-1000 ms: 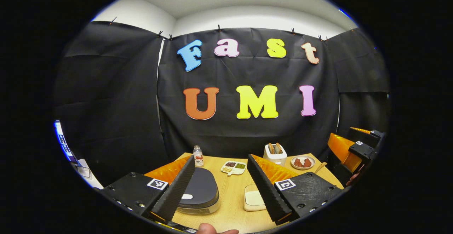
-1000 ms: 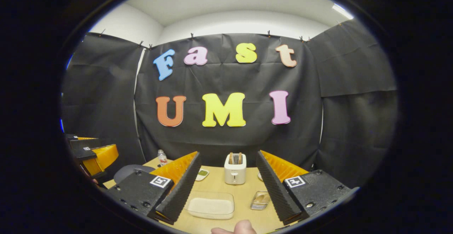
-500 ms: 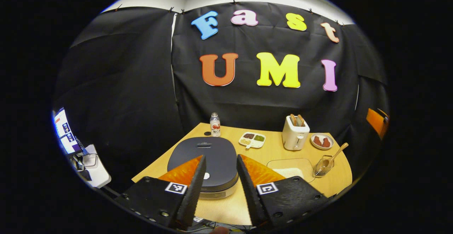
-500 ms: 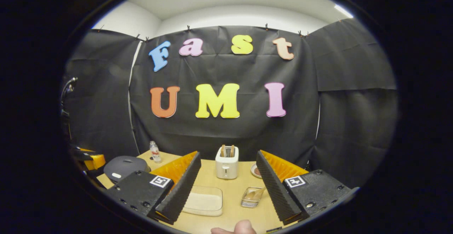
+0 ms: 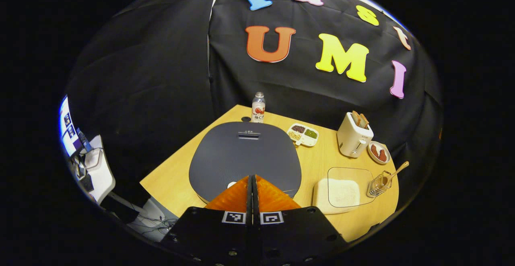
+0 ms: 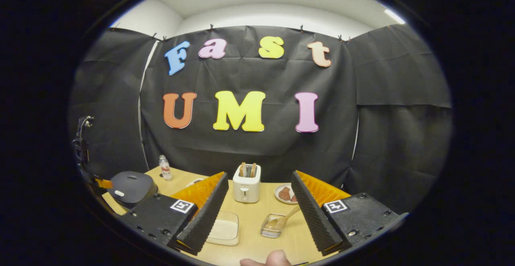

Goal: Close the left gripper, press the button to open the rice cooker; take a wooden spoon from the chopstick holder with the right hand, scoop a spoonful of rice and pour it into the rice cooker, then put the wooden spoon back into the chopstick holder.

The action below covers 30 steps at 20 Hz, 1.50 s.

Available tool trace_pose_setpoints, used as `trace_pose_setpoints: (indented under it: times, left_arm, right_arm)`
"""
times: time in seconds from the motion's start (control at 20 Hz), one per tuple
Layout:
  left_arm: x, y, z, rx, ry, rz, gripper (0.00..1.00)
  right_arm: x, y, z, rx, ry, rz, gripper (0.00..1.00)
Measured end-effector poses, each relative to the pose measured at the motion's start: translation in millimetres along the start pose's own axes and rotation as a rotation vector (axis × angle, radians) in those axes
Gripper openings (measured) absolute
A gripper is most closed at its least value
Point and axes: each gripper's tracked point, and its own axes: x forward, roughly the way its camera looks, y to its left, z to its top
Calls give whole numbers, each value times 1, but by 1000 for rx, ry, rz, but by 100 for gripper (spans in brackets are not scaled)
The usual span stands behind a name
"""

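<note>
- Two fingers of our left hand-held gripper are pressed together, empty, above the front edge of the rice cooker.
- We see the rice cooker as a dark, flat-lidded, rounded-square unit with its lid down, at the left of the worktop; its pale button lies just beside the fingertips.
- We keep our right hand-held gripper spread wide, holding nothing.
- Between its fingers sits the wire chopstick holder with the wooden spoon leaning in it, beside the clear rice tray.
</note>
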Motion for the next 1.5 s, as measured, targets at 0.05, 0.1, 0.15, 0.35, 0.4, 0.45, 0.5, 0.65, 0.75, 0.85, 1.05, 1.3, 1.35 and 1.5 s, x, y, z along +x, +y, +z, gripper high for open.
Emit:
trace_pose_setpoints:
  times: [0.05, 0.1, 0.15, 0.35, 0.4, 0.45, 0.5, 0.65, 0.75, 0.85, 1.05, 1.3, 1.35, 1.5]
  left_arm:
    - [8, 7, -7, -6, 29, 13, 0]
    - [15, 10, -13, -9, 57, 16, 0]
    - [20, 12, -16, -8, 76, 18, 0]
    - [27, 14, -20, -4, 112, 15, 0]
    - [27, 14, -20, -15, 115, 11, 0]
    - [26, 14, -24, -25, 131, 9, 0]
    - [25, 14, -25, -38, 137, 9, 0]
    - [27, 13, -31, -4, 141, 20, 0]
    - [28, 13, -29, 25, 132, 25, 0]
    - [25, 12, -26, 28, 125, 13, 0]
    - [14, 12, 2, 104, 42, 5, 0]
    - [-11, 5, 79, 111, -167, -12, 0]
    - [-15, 6, 95, 116, -216, -15, 0]
    - [-33, 2, 137, 112, -340, -21, 0]
  right_arm:
    - [2, -2, -1, 1, 3, -4, 100]
    - [3, -4, -1, -2, 5, -9, 100]
    - [5, -5, -1, -6, 7, -13, 100]
    - [9, -12, -5, -27, 19, -35, 100]
    - [9, -12, -6, -23, 21, -39, 100]
    - [9, -13, -8, -19, 24, -43, 100]
    - [10, -12, -9, -14, 28, -46, 100]
    - [9, -7, -20, -7, 49, -42, 100]
    - [9, 0, -24, -7, 61, -29, 100]
    - [9, 4, -22, -10, 58, -19, 100]
    - [7, 4, -12, -13, 36, -14, 100]
    - [-2, 3, -9, -4, 21, -21, 100]
    - [-4, 2, -7, -4, 16, -26, 100]
    - [-13, 2, -7, 1, 14, -27, 100]
